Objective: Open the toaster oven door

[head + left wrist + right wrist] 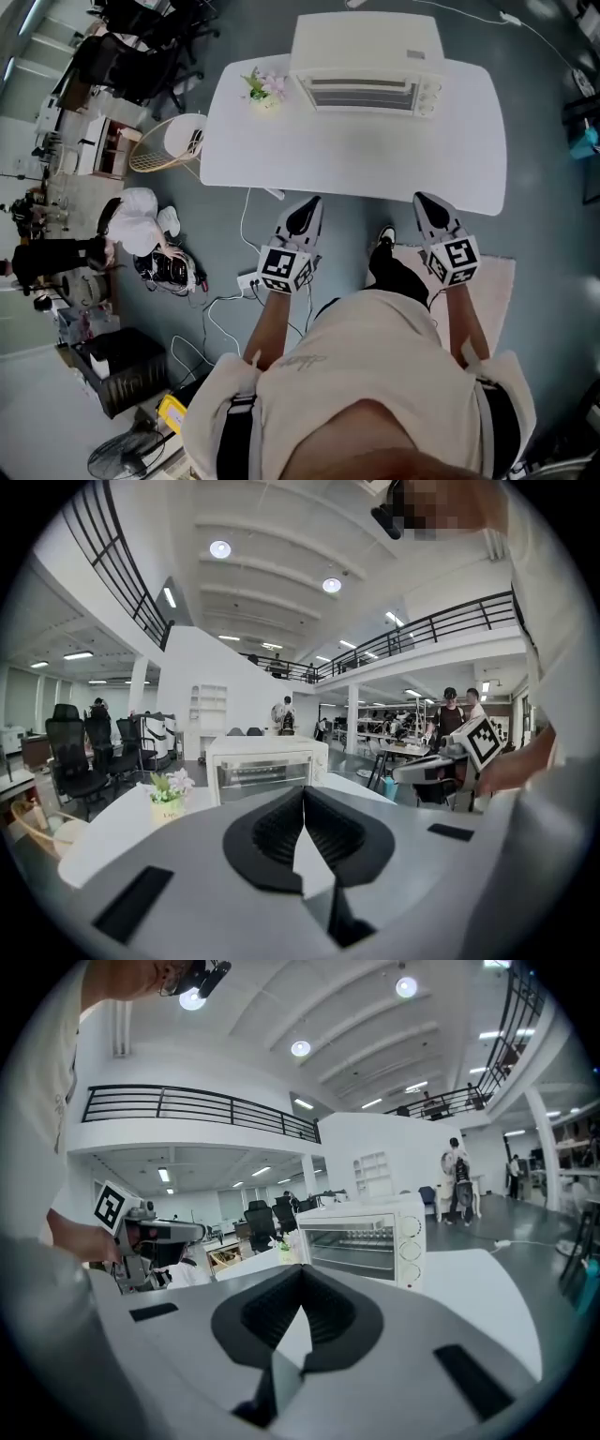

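Toaster oven (367,58) sits at the far edge of the white surface (356,159), its glass door (361,94) shut and facing me. A small pot of flowers (264,89) stands just beside the oven's left corner, off to the side of the door. I have the left gripper (307,208) and right gripper (427,206) at the near edge of the surface, well apart from the oven and both pointing toward it. Each gripper's jaws are pressed together at the tips, gripping nothing.
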`<state>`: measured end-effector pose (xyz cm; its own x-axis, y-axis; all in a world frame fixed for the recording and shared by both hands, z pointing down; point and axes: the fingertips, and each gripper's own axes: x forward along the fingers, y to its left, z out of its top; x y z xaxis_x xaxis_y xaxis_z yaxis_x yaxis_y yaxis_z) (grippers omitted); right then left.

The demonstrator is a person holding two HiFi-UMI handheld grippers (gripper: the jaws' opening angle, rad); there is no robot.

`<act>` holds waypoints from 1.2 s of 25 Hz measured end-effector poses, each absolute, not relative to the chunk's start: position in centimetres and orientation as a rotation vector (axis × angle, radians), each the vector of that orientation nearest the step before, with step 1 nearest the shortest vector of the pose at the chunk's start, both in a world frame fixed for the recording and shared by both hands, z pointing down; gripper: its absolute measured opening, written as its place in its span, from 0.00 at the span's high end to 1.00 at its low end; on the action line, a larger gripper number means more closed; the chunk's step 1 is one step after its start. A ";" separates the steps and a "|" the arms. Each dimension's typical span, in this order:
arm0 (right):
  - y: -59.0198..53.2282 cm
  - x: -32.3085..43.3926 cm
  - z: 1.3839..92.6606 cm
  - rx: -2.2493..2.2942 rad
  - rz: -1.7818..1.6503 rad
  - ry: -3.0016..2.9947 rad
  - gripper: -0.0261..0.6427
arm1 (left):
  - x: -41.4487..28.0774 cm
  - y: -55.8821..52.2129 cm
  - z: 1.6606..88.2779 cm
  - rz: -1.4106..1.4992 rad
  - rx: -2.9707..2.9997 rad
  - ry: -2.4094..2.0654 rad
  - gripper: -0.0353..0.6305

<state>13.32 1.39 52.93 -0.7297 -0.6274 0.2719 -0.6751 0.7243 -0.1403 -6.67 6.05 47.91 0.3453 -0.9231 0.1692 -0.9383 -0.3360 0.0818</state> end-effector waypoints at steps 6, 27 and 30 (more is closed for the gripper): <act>-6.7 13.7 51.7 1.054 0.342 -2.768 0.95 | -5.1 -2.2 45.3 0.177 2.489 -1.697 0.92; -18.2 8.9 52.3 0.938 0.308 -2.780 0.95 | -7.2 -12.1 48.1 0.101 2.415 -1.687 0.92; -19.8 7.7 52.6 0.971 0.332 -2.770 0.95 | -8.2 -13.2 48.6 0.101 2.438 -1.664 0.92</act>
